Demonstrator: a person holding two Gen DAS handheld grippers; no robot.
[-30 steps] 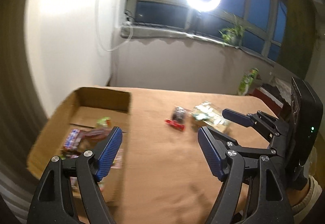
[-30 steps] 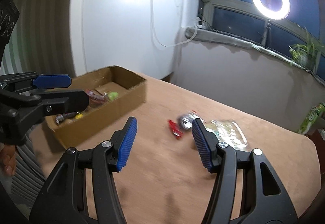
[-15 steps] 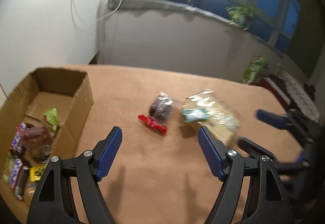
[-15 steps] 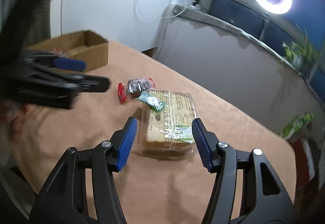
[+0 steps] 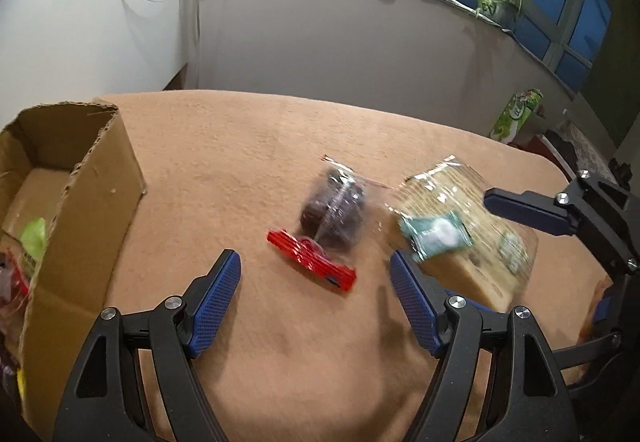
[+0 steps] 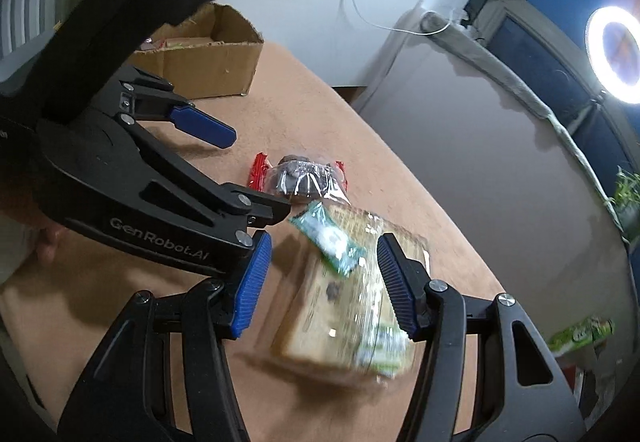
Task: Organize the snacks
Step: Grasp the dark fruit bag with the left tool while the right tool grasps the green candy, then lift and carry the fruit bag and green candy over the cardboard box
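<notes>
Two black grippers with blue pads stand unclenched, left gripper above a red wrapper, right gripper just narrowing over a clear-bagged bread loaf at lower centre.

The table is covered in matt, slightly fuzzy tan cloth. The cardboard box looks rough and torn-edged. The bread packet and red wrapper are glossy plastic film.
</notes>
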